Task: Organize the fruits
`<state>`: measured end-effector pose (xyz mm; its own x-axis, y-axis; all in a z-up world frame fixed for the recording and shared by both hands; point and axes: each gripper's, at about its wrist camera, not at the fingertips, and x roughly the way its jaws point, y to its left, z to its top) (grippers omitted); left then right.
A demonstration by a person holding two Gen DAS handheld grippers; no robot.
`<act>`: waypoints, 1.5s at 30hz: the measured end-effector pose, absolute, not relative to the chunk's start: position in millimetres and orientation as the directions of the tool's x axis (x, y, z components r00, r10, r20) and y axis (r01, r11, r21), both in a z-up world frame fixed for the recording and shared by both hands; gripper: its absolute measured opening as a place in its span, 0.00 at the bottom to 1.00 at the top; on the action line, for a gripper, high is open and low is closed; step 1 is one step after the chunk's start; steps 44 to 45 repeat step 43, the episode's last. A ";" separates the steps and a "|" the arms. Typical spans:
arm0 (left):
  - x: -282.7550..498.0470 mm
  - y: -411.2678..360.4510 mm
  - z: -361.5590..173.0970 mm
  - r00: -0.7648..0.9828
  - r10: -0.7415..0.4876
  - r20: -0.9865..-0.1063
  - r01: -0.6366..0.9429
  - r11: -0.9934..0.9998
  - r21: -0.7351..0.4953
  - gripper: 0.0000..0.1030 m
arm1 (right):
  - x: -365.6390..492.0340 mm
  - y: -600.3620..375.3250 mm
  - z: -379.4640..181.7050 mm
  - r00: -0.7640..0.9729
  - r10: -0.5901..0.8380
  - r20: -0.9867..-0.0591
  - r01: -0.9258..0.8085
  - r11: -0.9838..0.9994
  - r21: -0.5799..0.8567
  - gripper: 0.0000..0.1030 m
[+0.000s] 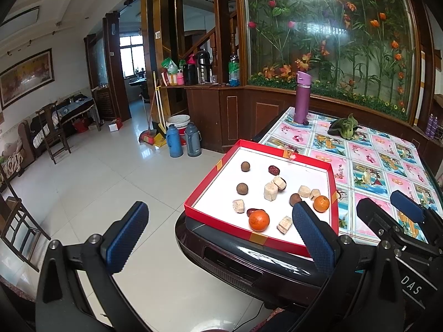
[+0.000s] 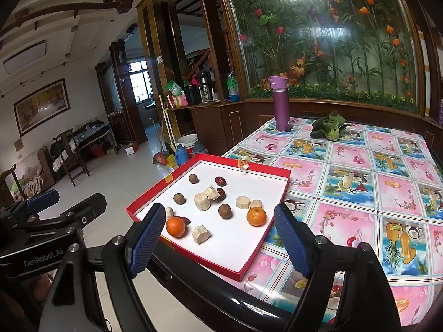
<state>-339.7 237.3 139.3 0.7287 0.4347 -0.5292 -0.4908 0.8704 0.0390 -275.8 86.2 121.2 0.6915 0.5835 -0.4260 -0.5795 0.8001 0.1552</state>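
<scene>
Tiled living room; tabletop [image 2: 360, 182] in fruit-print cloth. Red box lid [image 2: 265, 251] at its near corner holds two mandarins [image 2: 256, 216], brown longans [image 2: 224, 210], red dates [image 2: 220, 181] and pale chunks [image 2: 201, 201], all mixed and scattered. Left gripper [image 1: 218, 238] and right gripper [image 2: 218, 246]: both spread wide, empty, hovering short of the lid. Stage: undetermined, since no sorted groups show; any grasp calls for narrow closure on small round fruit.

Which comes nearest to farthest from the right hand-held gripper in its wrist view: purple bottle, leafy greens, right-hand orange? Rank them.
1. Right-hand orange, in the red tray, just ahead of the right hand-held gripper.
2. Leafy greens, far right on the tablecloth.
3. Purple bottle, far edge; close to the greens.
</scene>
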 end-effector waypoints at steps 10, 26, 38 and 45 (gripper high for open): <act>-342.1 237.5 140.8 0.729 0.436 -0.527 -0.493 0.869 0.037 1.00 | -277.6 87.7 120.1 0.691 0.585 -0.424 -0.582 0.799 0.155 0.78; -344.3 239.7 144.8 0.729 0.432 -0.531 -0.492 0.870 0.033 1.00 | -277.7 91.2 116.9 0.682 0.588 -0.435 -0.587 0.795 0.154 0.78; -332.1 244.9 139.2 0.726 0.419 -0.545 -0.482 0.875 0.031 1.00 | -265.3 98.0 118.3 0.683 0.589 -0.432 -0.588 0.794 0.152 0.78; -320.0 247.8 140.7 0.736 0.418 -0.532 -0.471 0.881 0.039 1.00 | -245.4 94.8 114.0 0.659 0.596 -0.459 -0.573 0.793 0.205 0.78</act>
